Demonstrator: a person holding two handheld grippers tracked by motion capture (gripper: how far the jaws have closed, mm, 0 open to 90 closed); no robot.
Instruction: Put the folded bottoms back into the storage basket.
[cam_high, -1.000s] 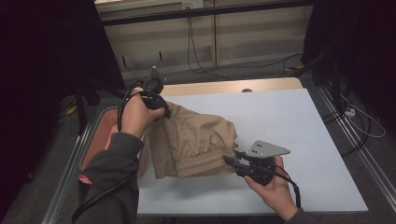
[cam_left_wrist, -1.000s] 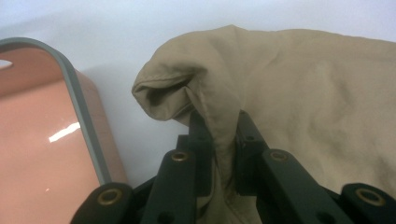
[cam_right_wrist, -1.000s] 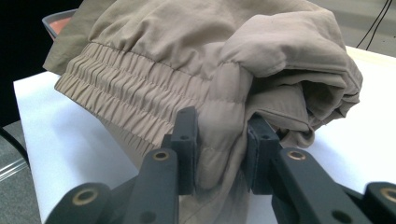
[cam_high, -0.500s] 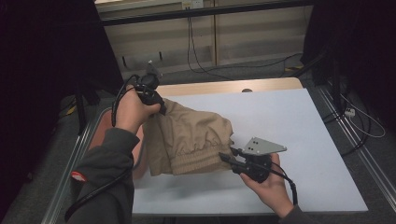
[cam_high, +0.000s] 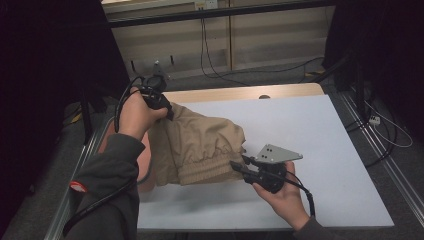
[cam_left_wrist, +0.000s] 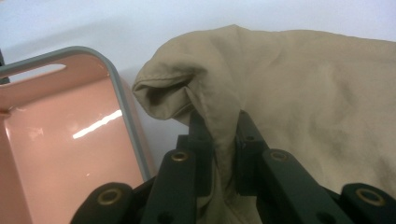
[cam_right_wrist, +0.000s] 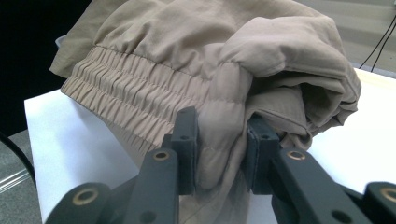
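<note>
My 2 grippers, left gripper (cam_high: 167, 107) and right gripper (cam_high: 239, 164), clamp the tan trousers (cam_high: 200, 145) on the white table (cam_high: 320, 130), pink tray (cam_left_wrist: 56, 140) beside, dark room.

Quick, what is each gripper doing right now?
Left gripper: shut on a fold of the tan garment.
Right gripper: shut on the garment beside its elastic band.

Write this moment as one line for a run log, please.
left gripper: shut on khaki trousers | right gripper: shut on trousers near waistband | pink tray: beside table
</note>
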